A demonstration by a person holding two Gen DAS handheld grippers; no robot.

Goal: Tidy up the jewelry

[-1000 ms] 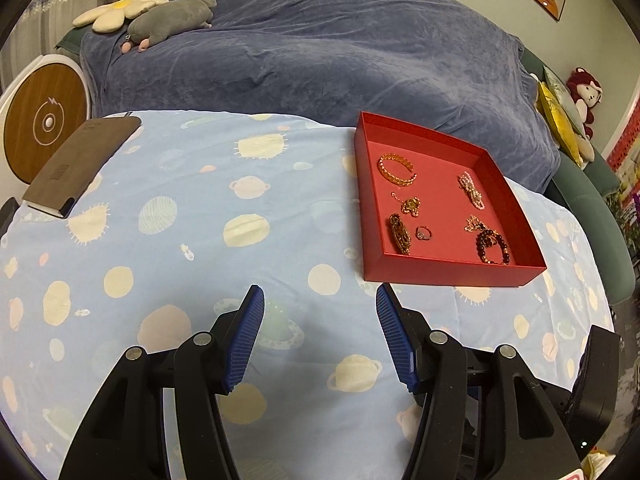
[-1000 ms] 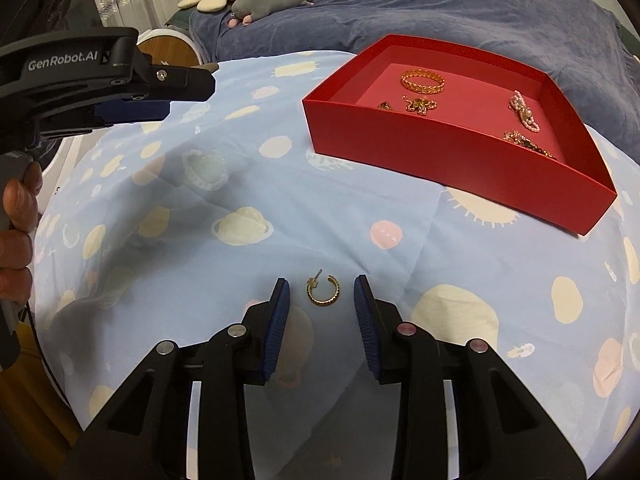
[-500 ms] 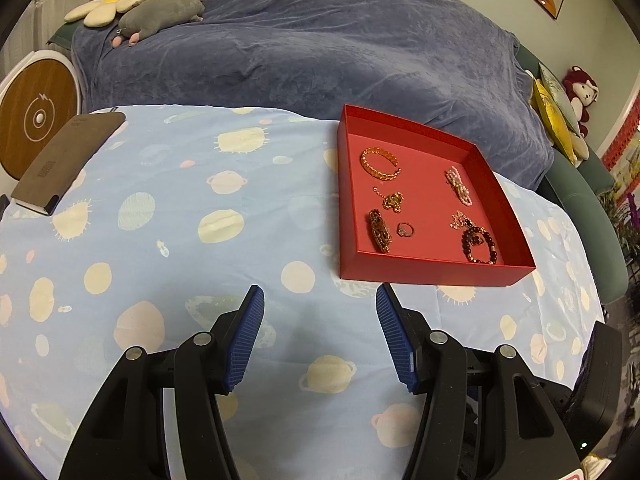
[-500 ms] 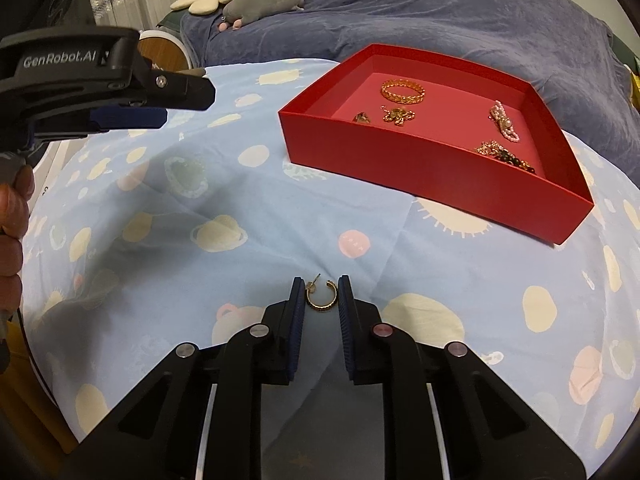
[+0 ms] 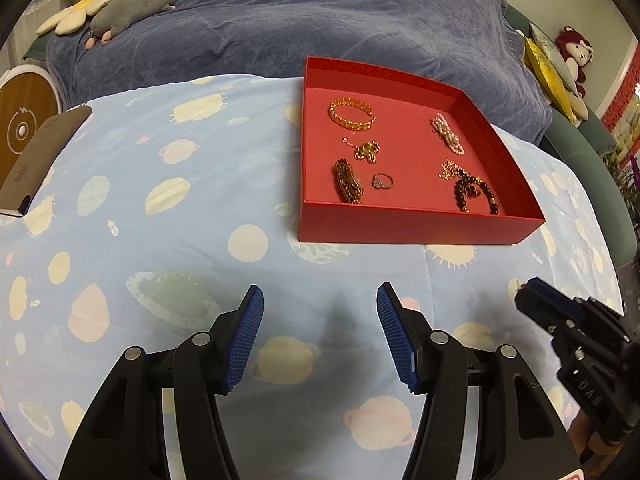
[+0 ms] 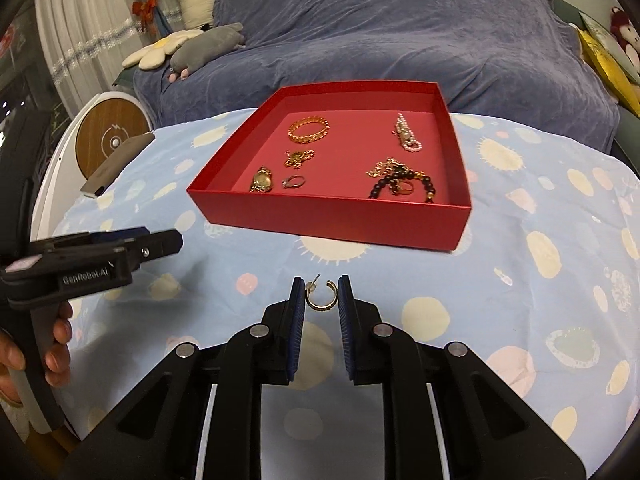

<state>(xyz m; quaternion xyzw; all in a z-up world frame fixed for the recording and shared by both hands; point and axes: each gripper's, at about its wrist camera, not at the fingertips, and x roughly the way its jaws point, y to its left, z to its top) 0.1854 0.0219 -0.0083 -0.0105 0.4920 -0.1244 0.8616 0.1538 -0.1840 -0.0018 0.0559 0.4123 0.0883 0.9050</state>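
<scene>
A red tray (image 5: 416, 230) (image 6: 332, 220) sits on the planet-print cloth and holds several pieces of jewelry: a gold bracelet (image 5: 352, 114), a ring (image 5: 383, 181), a dark bead bracelet (image 5: 476, 196) and a pearl piece (image 6: 407, 139). My right gripper (image 6: 321, 294) is shut on a gold hoop earring (image 6: 321, 300) and holds it in front of the tray's near wall. My left gripper (image 5: 320, 328) is open and empty above the cloth, short of the tray. The right gripper's tip also shows in the left wrist view (image 5: 532, 300).
A brown notebook (image 5: 38, 160) lies at the cloth's left edge beside a round wooden-faced device (image 6: 110, 140). A bed with a blue blanket (image 6: 400, 32) and plush toys (image 5: 132, 4) lies behind the table. A hand holds the left gripper's handle (image 6: 60, 344).
My right gripper closed on the hoop earring, lifted it off the cloth and brought it toward the tray. My left gripper stayed open and shifted; the right gripper's tip has entered its view.
</scene>
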